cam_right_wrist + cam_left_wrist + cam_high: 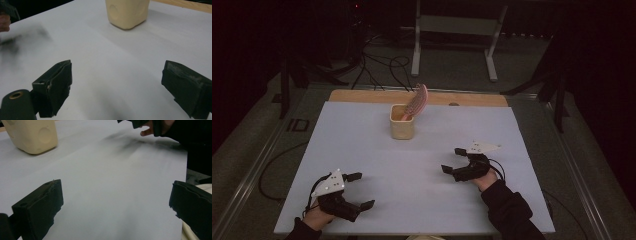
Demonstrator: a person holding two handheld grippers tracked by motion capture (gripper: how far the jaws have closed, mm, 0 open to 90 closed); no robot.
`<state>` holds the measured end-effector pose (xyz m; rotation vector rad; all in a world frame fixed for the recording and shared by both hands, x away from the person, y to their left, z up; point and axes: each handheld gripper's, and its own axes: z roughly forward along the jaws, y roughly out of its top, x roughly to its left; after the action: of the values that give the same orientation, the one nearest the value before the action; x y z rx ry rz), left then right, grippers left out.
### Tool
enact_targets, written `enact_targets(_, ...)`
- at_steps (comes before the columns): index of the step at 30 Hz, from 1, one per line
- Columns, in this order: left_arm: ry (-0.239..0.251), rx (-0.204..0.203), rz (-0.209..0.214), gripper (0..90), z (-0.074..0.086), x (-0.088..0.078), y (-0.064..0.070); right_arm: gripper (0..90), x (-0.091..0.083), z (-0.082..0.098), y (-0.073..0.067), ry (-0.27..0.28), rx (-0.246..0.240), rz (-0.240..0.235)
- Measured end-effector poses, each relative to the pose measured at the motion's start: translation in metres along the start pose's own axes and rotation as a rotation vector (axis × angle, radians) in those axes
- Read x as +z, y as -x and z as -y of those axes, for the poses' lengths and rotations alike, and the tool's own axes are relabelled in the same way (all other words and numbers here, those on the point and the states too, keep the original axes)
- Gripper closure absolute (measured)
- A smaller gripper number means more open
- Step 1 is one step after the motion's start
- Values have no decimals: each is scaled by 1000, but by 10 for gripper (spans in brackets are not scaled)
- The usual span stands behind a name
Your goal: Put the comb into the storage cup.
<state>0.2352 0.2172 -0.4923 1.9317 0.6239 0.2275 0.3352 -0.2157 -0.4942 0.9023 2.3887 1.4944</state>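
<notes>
- Your target is the pink comb (pixel 418 101), standing tilted in the cream cup (pixel 402 127) near the far middle of the tabletop (pixel 377 165), its top leaning out to the right past the rim.
- Both tools sit low near your edge, well apart from the cup. The left gripper (pixel 360 190) has its fingers (pixel 40 210) spread wide with nothing between them; the right gripper (pixel 454 160) likewise has its fingers (pixel 53 86) parted and empty.
- The right gripper is the nearer one, so lead with it and come in from the right, where the comb overhangs.
- Close on the comb's upper part, above the rim, across its flat faces.
- The cup looks light; steady its wall with the left gripper if it starts to tip.
- Lift along the comb's lean, not straight up, so it does not drag the cup.
</notes>
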Motion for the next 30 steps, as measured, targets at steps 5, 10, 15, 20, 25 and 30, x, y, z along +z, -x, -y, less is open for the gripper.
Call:
enact_targets(5, -1, -1, 2, 0, 0, 0, 0, 96, -9, 9, -2, -11, -4, -4)
enact_targets(10, 1, -1, 0, 0, 0, 0, 0, 96, -21, 17, -3, -9, 10, -5)
enact_targets(15, 0, -2, 2, 0, 0, 0, 0, 96, -32, 24, -4, -5, 14, 3)
enact_targets(20, 1, -2, 2, 0, 0, 0, 0, 96, -45, 32, -5, -33, 11, 25)
enact_targets(25, -1, -1, 1, 0, 0, 0, 0, 96, -54, 40, -5, -50, 15, 46)
enact_targets(30, 1, -1, 0, 0, 0, 0, 0, 96, -63, 47, -7, -79, -3, 91)
